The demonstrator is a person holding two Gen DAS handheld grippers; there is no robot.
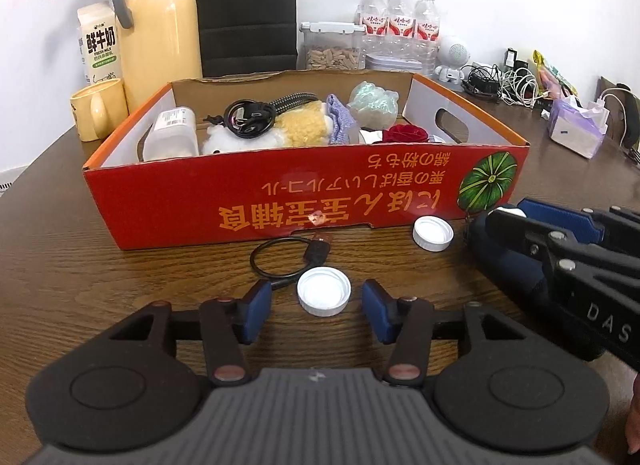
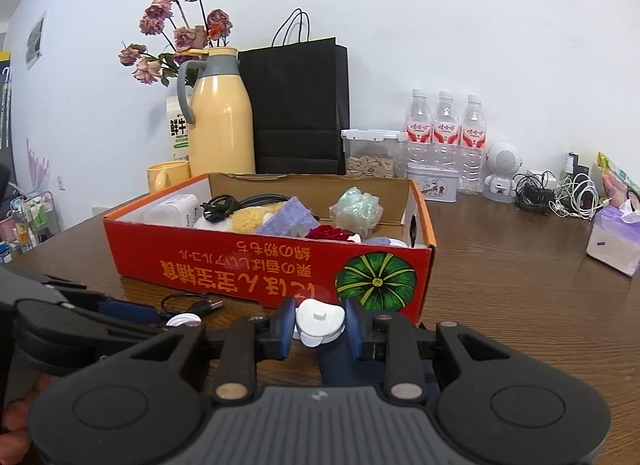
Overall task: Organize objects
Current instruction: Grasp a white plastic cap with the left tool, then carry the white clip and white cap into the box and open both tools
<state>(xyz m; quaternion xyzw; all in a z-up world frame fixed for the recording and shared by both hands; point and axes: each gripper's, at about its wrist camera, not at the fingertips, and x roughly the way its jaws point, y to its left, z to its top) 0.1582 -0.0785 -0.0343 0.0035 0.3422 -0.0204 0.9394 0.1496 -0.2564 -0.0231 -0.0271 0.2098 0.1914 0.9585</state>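
Box [image 1: 304, 201] mostly filled; near it, cable [image 1: 288, 261] and two caps [image 1: 324, 291] remain; left gripper [image 1: 316, 303] spread around one cap, right gripper [image 2: 318, 325] pinching a white-topped bottle [image 2: 320, 321].

caps [image 1: 324, 292] and cable [image 1: 280, 261] before box [image 1: 304, 201]

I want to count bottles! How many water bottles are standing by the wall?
3. The water bottles stand in a row by the wall: left, middle, right. More could be hidden.
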